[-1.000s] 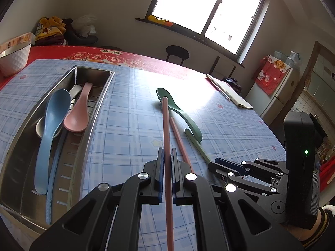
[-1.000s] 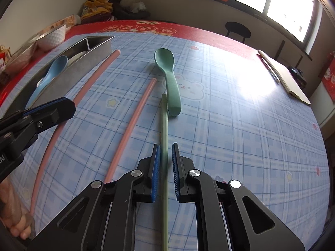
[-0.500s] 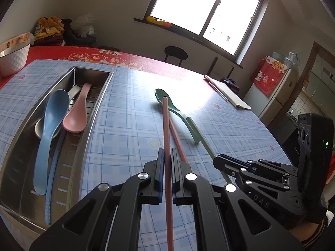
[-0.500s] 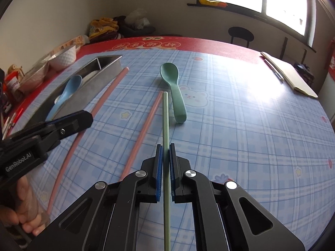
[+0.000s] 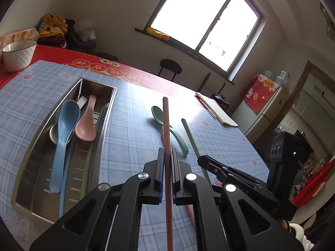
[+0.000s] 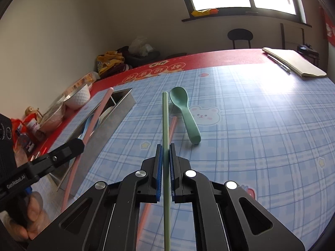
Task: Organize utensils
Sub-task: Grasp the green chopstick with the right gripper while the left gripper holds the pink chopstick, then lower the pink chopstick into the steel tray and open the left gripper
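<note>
Right tongs point(image 6: 165, 167) just clamped the green chopstick point(image 6: 165, 125) and lifted it off the table point(image 6: 251, 136); left tongs point(image 5: 166, 171) still hold a pink chopstick point(image 5: 166, 125). Both ready for the steel tray point(image 5: 31, 156); green spoon point(image 6: 184, 108) waits.

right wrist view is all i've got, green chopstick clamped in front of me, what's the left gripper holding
Observer: The left gripper is shut on a pink chopstick, lifted off the cloth.
Operator: what's already in the tray, i only see its side
Observer: In the metal tray lie a blue spoon and a pink spoon, side by side, bowls toward the far end.
Operator: anything under them
Observer: A metal spoon shows beneath the blue one, and a blue chopstick lies along the tray floor.
</note>
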Motion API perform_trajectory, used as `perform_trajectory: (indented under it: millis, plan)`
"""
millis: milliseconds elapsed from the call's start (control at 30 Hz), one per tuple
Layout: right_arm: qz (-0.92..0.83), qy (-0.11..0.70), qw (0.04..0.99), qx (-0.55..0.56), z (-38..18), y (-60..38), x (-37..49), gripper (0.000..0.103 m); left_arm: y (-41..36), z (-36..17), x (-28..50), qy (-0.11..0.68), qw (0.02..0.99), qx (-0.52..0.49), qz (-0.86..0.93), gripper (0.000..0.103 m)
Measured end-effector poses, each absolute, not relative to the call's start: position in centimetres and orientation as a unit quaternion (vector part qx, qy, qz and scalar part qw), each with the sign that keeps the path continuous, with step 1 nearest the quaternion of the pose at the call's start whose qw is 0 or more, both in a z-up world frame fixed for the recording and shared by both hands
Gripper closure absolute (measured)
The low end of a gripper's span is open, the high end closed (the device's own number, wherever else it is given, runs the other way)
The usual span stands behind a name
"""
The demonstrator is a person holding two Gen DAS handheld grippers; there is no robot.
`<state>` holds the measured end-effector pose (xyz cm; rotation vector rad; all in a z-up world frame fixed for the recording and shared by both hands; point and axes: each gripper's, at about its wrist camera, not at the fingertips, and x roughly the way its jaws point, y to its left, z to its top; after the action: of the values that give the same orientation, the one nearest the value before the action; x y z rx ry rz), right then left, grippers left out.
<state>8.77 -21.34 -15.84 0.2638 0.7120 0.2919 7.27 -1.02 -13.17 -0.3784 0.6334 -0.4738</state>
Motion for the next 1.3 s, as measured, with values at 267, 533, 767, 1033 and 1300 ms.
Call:
perform_trajectory:
  millis: [267,533,767,1033,1300]
  plan:
    - [0.158,0.348,0.912,0.153,-16.3,-22.0,8.9,0.097,3.1,-9.2,8.6,0.307,0.906,-0.201,-0.21,0.097]
    - [0.166,0.346,0.909,0.165,-16.4,-22.3,8.9,0.097,4.7,-10.1,14.2,0.374,0.895,-0.18,-0.162,0.097]
    - [0.162,0.341,0.909,0.176,-16.5,-22.9,8.6,0.097,3.5,-14.5,17.8,0.457,0.864,-0.158,-0.143,0.097]
    - [0.164,0.34,0.909,0.177,-16.4,-22.9,8.5,0.097,3.3,-14.7,18.5,0.469,0.857,-0.151,-0.148,0.097]
    - [0.159,0.342,0.908,0.18,-16.5,-23.1,8.5,0.097,3.3,-12.9,16.9,0.428,0.887,-0.092,-0.149,0.09]
